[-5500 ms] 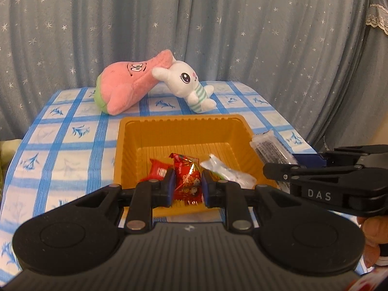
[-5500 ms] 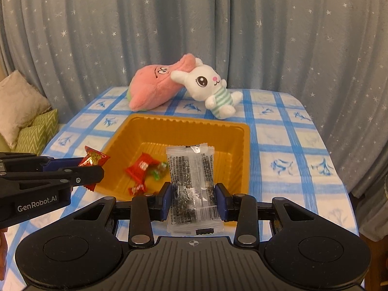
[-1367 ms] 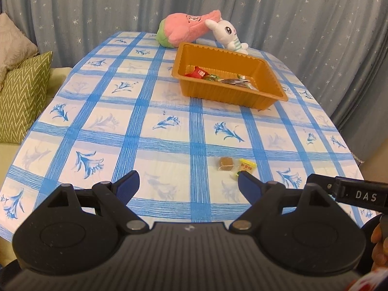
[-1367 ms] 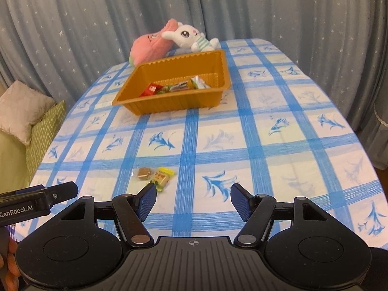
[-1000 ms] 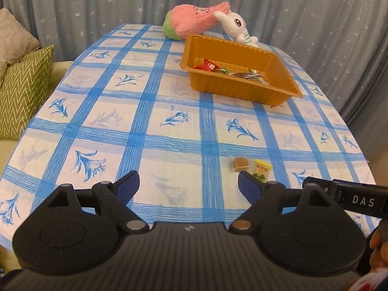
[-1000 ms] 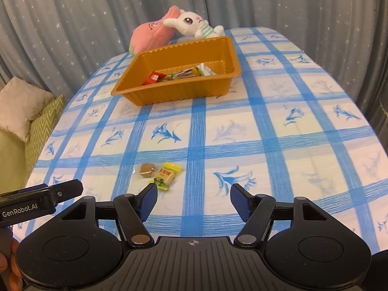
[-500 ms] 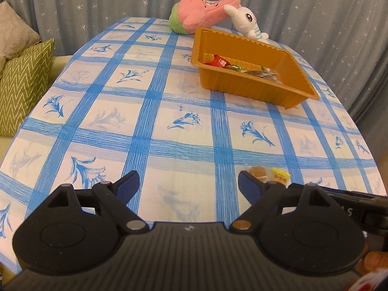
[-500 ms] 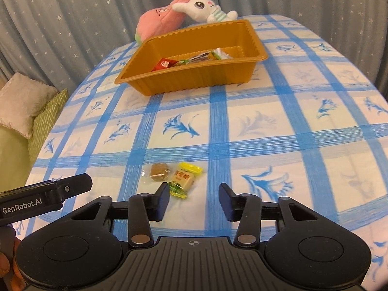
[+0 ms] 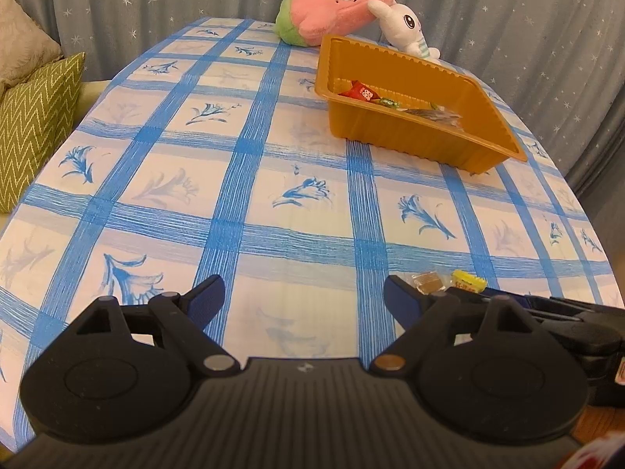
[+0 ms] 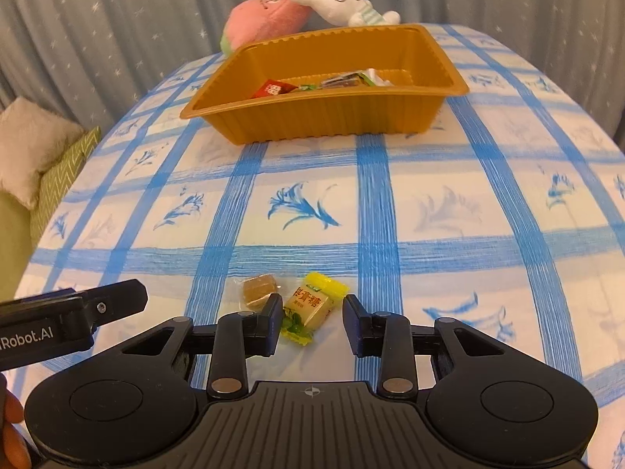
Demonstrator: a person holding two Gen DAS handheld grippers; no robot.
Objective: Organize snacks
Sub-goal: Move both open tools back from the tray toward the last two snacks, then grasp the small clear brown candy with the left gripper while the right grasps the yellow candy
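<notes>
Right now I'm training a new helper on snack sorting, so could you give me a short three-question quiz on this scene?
1. True or false: the yellow candy already lies in the orange tray.
2. Which tool has the yellow candy between its fingers: A left tool, B right tool?
3. What lies just left of the yellow candy in the right wrist view?

Key: 1 false, it lies on the tablecloth. 2 B, jaws closing, pads not yet pressing. 3 the brown candy.
</notes>
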